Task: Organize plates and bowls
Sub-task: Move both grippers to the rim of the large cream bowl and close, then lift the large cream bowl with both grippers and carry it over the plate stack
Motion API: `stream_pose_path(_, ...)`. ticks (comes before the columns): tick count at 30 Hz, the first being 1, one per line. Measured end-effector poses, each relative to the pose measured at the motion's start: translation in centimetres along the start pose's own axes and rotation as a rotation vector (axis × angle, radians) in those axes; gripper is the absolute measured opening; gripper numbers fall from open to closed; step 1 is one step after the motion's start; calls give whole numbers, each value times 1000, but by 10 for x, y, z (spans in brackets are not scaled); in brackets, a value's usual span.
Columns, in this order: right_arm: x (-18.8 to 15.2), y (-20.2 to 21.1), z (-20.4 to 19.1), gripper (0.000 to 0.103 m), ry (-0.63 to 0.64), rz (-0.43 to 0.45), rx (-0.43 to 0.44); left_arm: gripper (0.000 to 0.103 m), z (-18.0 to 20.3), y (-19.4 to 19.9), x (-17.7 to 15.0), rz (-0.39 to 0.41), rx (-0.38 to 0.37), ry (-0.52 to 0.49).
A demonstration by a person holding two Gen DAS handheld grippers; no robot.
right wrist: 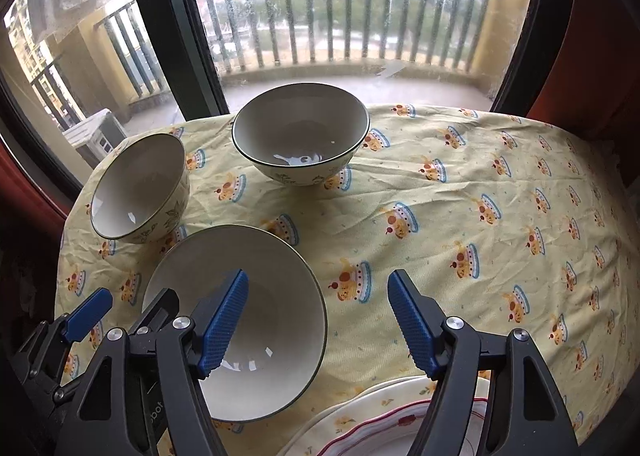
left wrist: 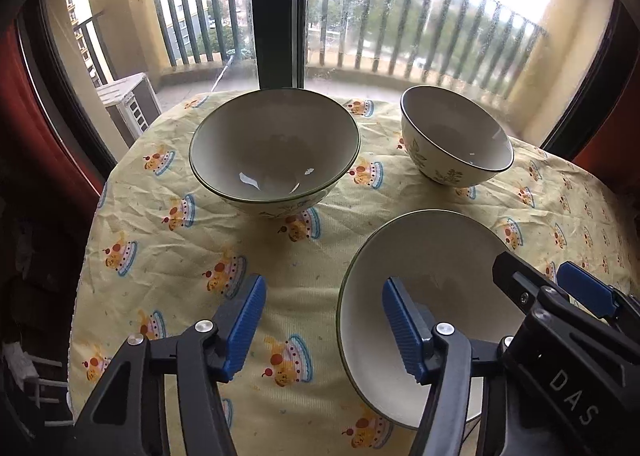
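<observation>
- Three bowls, all off-white glazed inside, dark green rim line, leaf/flower print on the outer wall; all upright, mouths up, round so no long axis.
- Large bowl (left wrist: 274, 149) (right wrist: 301, 133): near the table's far edge by the window, about mid-width.
- Smaller deeper bowl (left wrist: 456, 135): near the far edge in the left wrist view, apart from the large bowl.
- Near bowl (left wrist: 424, 296) (right wrist: 256, 320): wide, shallow, closest to the table's near edge.
- Plate (right wrist: 384, 420): white, red scalloped line, small flower prints, flat at the near edge just beside the near bowl, partly hidden by the gripper.
- Tablecloth (right wrist: 480, 183): yellow, cartoon cake print, wrinkled.
- Left gripper (left wrist: 324, 326): jaws spread wide, holding nothing; one blue pad over the near bowl's inside, contact unclear.
- Right gripper (right wrist: 318, 326): spread wide, holding nothing; its left pad over the near bowl.
</observation>
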State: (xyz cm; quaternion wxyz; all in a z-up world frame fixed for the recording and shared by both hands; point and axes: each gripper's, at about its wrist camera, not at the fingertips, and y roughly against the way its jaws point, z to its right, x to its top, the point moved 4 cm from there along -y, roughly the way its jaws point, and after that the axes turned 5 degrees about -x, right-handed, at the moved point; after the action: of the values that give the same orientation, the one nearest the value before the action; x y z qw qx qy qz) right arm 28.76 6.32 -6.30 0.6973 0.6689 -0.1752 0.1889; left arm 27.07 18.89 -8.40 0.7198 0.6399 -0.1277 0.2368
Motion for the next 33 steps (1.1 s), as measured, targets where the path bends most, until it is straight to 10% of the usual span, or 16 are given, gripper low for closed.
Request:
stream_pose_path(10, -4, -23, -15, 30, 6, -53, -50, 16, 11, -13, -2, -38, -52, -75)
stream_pose_path(33, -1, 5, 37, 24, -89, -49, -137, 14, 68, 5, -2, -35, -141, -166)
